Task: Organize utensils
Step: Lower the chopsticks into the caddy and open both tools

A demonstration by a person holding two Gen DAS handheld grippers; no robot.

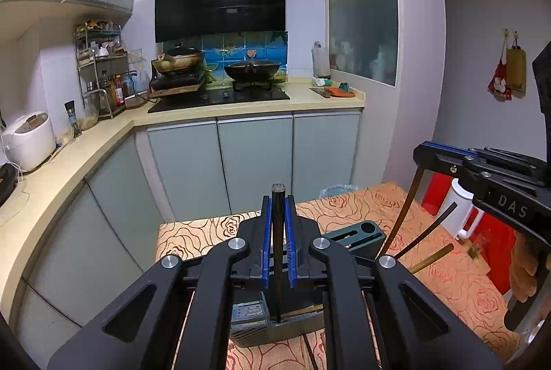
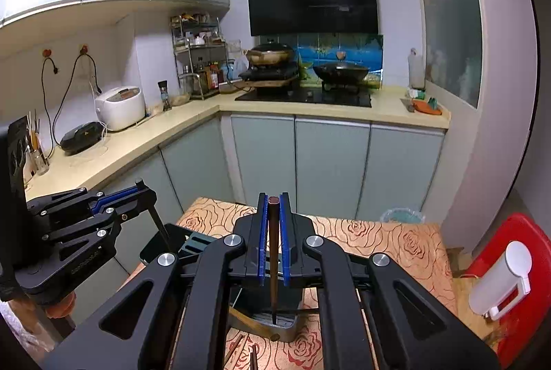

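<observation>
Left hand-held gripper (image 1: 278,198) clamps black chopstick (image 1: 277,253); right hand-held gripper (image 2: 273,203) clamps brown chopstick (image 2: 273,253); tips hidden inside holder (image 2: 275,325).

The left gripper (image 1: 278,194) tilts downward, jaws clamped on a black stick. The right gripper (image 2: 273,199) tilts likewise, jaws clamped on a brown stick.

Black grippers (image 1: 278,242), blue-padded fingers (image 1: 264,246), silver pivot screws, white "DAS" lettering
</observation>
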